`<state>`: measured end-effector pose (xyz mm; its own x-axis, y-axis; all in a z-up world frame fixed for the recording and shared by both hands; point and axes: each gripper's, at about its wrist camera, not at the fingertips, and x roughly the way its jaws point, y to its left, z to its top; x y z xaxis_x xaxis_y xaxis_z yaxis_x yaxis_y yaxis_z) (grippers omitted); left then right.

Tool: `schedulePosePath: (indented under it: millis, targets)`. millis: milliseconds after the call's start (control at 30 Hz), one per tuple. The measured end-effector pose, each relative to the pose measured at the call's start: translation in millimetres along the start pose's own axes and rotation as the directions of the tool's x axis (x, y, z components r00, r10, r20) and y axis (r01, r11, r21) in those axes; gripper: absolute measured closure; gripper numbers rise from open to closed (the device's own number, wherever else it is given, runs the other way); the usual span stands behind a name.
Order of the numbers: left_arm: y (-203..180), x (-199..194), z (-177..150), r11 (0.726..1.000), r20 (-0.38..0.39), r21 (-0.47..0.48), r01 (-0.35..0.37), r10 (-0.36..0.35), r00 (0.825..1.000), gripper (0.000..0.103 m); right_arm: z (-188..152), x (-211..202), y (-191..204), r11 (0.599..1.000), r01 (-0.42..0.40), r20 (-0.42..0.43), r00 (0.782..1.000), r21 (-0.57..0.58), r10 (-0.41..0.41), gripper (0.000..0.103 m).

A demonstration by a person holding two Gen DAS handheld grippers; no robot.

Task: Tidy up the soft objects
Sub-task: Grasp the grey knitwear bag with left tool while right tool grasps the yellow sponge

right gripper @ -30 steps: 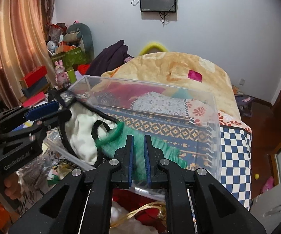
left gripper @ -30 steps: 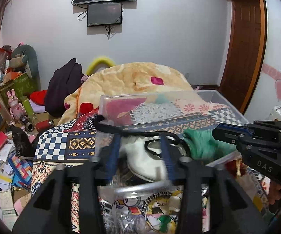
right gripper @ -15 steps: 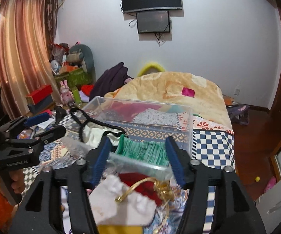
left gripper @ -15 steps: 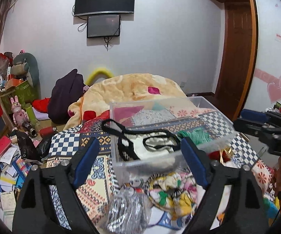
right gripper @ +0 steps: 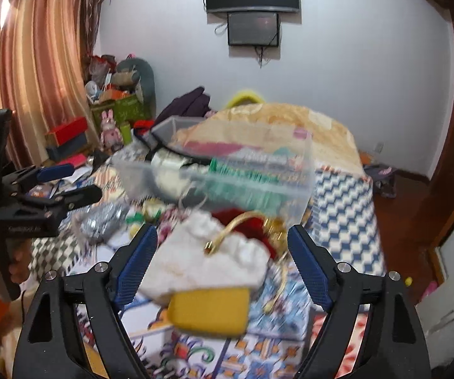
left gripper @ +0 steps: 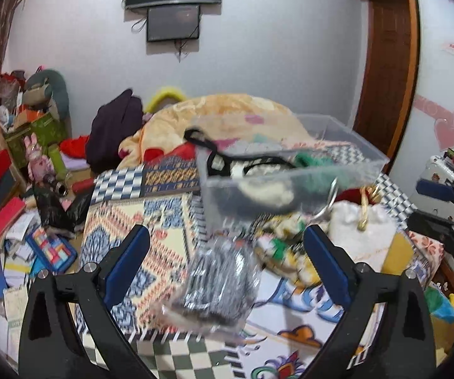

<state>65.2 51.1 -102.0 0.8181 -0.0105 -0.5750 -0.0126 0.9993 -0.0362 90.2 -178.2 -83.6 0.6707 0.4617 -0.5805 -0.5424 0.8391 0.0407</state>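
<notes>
A clear plastic bin [left gripper: 290, 180] stands on the patterned bedspread and holds a white item with black straps [left gripper: 258, 173] and a green fuzzy item [left gripper: 309, 161]. It also shows in the right wrist view [right gripper: 227, 183]. My left gripper [left gripper: 223, 262] is open and empty, above a silvery packet [left gripper: 220, 281]. My right gripper [right gripper: 220, 262] is open and empty, above a white fluffy bag with a gold handle [right gripper: 214, 262] and a yellow block [right gripper: 211, 312]. A red soft item [right gripper: 252, 224] lies beside the bag.
The bedspread [left gripper: 163, 221] ends at a drop on the left, with boxes, books and toys on the floor [left gripper: 12, 221]. A peach blanket pile [left gripper: 220, 113] lies behind the bin. A wooden door [left gripper: 384, 63] stands at the right.
Both grippers let go of the items in the bin, opened wide and pulled back toward me. The loose items in front of the bin now lie between the fingers.
</notes>
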Motion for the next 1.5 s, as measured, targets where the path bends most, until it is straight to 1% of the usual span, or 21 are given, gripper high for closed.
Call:
schedulePosePath:
  millis: [133,367,433,467,500,533,600,633,700,733,800,833,867,900,967,1067,1233,1500]
  targets:
    - [5,8,-14,1.000,-0.039,-0.016,-0.019,0.018,0.999,0.004,-17,8,3,1.000,-0.014,-0.067,0.998,0.012,0.014,0.020]
    - [10,18,-27,0.999,-0.073,-0.030,-0.018,0.016,0.997,0.004,-42,14,4,0.999,-0.037,-0.131,0.991,0.025,0.039,0.022]
    - [10,20,-29,0.999,-0.078,-0.034,-0.014,0.012,0.997,0.006,-46,15,3,0.999,-0.047,-0.145,0.988,0.027,0.051,0.030]
    - [10,21,-30,0.999,-0.081,-0.033,-0.013,0.011,0.997,0.011,-47,15,3,0.998,-0.051,-0.151,0.987,0.026,0.055,0.037]
    - [10,23,-30,0.999,-0.086,-0.031,-0.012,0.009,0.996,0.016,-48,16,3,0.998,-0.055,-0.158,0.986,0.025,0.058,0.039]
    - [10,24,-31,1.000,-0.091,-0.028,-0.013,0.010,0.996,0.019,-50,17,4,0.998,-0.057,-0.157,0.986,0.024,0.060,0.039]
    - [9,24,-33,1.000,-0.095,-0.021,-0.013,0.011,0.995,0.026,-51,15,3,0.998,-0.063,-0.155,0.986,0.022,0.065,0.043]
    - [9,25,-34,1.000,-0.094,-0.019,-0.011,0.009,0.995,0.028,-51,15,2,0.998,-0.065,-0.153,0.986,0.024,0.068,0.043]
    - [8,25,-35,1.000,-0.096,-0.016,-0.005,0.003,0.995,0.036,-50,13,2,0.997,-0.069,-0.153,0.986,0.029,0.073,0.047]
    - [8,24,-35,1.000,-0.097,-0.013,-0.003,0.002,0.995,0.039,-50,12,1,0.997,-0.070,-0.151,0.986,0.033,0.074,0.047]
    - [7,23,-35,1.000,-0.096,-0.008,-0.002,0.001,0.995,0.050,-49,9,1,0.997,-0.070,-0.146,0.987,0.037,0.074,0.049]
    - [7,22,-35,1.000,-0.094,-0.007,-0.003,0.002,0.996,0.053,-48,7,0,0.997,-0.066,-0.139,0.988,0.038,0.071,0.049]
    - [7,21,-35,1.000,-0.090,-0.008,-0.002,0.002,0.996,0.059,-48,4,0,0.997,-0.063,-0.132,0.989,0.037,0.067,0.050]
    - [7,19,-34,1.000,-0.087,-0.010,-0.004,0.003,0.996,0.063,-47,0,-2,0.998,-0.058,-0.122,0.991,0.036,0.062,0.050]
    - [8,15,-32,1.000,-0.078,-0.016,0.005,-0.006,0.997,0.068,-45,-7,-3,0.998,-0.050,-0.102,0.993,0.038,0.053,0.050]
    - [8,9,-26,1.000,-0.063,-0.022,0.011,-0.013,0.998,0.069,-38,-17,-6,0.998,-0.033,-0.070,0.997,0.046,0.036,0.050]
    - [4,-6,-13,1.000,-0.013,-0.012,0.013,-0.013,1.000,0.069,-22,-31,-15,0.998,-0.006,-0.008,1.000,0.064,0.007,0.050]
    - [-4,-34,20,1.000,0.103,0.005,0.022,-0.022,0.994,0.070,10,-35,-20,0.998,0.022,0.074,0.997,0.057,-0.026,0.050]
